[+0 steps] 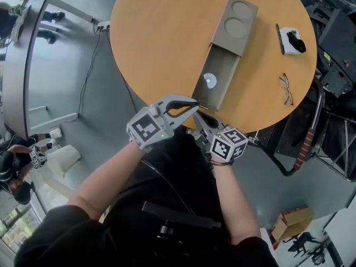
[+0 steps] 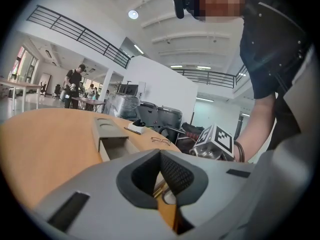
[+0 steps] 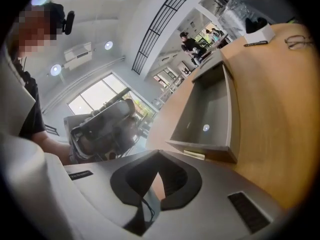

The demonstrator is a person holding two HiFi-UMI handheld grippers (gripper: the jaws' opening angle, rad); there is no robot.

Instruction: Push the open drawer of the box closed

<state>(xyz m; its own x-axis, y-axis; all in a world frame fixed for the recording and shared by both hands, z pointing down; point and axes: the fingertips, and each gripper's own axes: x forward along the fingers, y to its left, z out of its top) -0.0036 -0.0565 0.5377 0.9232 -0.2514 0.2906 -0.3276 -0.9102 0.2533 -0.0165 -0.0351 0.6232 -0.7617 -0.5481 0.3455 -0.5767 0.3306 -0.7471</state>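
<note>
The flat grey box (image 1: 238, 21) lies on the round wooden table (image 1: 156, 38). Its long rectangular drawer (image 1: 225, 74) stands pulled out toward you, with a small white disc (image 1: 209, 81) inside. Your left gripper (image 1: 193, 102) and right gripper (image 1: 201, 115) are just by the drawer front. Each has its dark, textured pads pressed together on nothing.

Looks steeply down from the head onto the round table (image 1: 156, 43), open drawer (image 1: 216, 82) near the close rim. Skims low across the table in the left gripper view. Peers closely into the drawer's front in the right gripper view. Shares drawer, table and glasses (image 1: 285, 89) across all three.
</note>
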